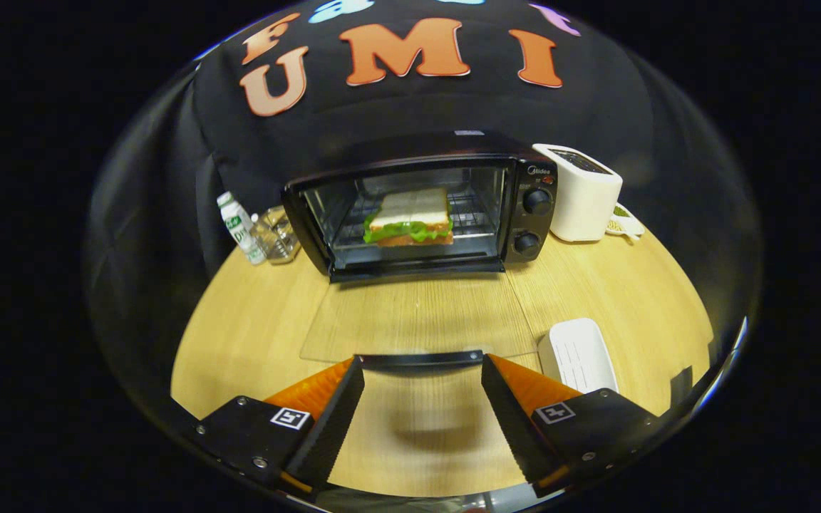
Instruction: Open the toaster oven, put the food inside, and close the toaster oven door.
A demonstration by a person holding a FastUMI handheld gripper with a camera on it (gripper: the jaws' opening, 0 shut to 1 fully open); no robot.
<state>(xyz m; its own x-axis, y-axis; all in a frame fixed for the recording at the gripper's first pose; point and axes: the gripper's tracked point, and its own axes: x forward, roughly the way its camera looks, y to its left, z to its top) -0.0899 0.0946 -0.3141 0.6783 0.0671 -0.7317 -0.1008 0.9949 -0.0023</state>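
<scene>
Toaster oven (421, 203) stands at the far side of the wooden table (254, 313), against the booth's dark wall, its cavity facing me; its glass door (417, 317) is swung fully down and lies flat toward me, so clear that the wood grain shows through it; the door's dark handle bar (421, 358) sits at the near edge, just at the tips of my tongs. My tongs (422, 370) are spread wide apart, the fingers (328, 420) gripping nothing; whether the tips touch the handle bar I cannot tell; bare table shows between the fingers. Inside the oven, on the wire rack (474, 214), sits the sandwich (410, 217): white bread on top, green lettuce frilling out at the front edge, a reddish-brown layer beneath; two black knobs (533, 221) are stacked on the panel to the right of the cavity. Left of the oven stand a small white bottle (241, 228) with a green label and a clear glass jar (276, 234), near each other; right of it stands a white toaster (581, 192), with a small dish (626, 222) just beyond; a flat white block (578, 354) lies on the table just ahead of my right finger.
</scene>
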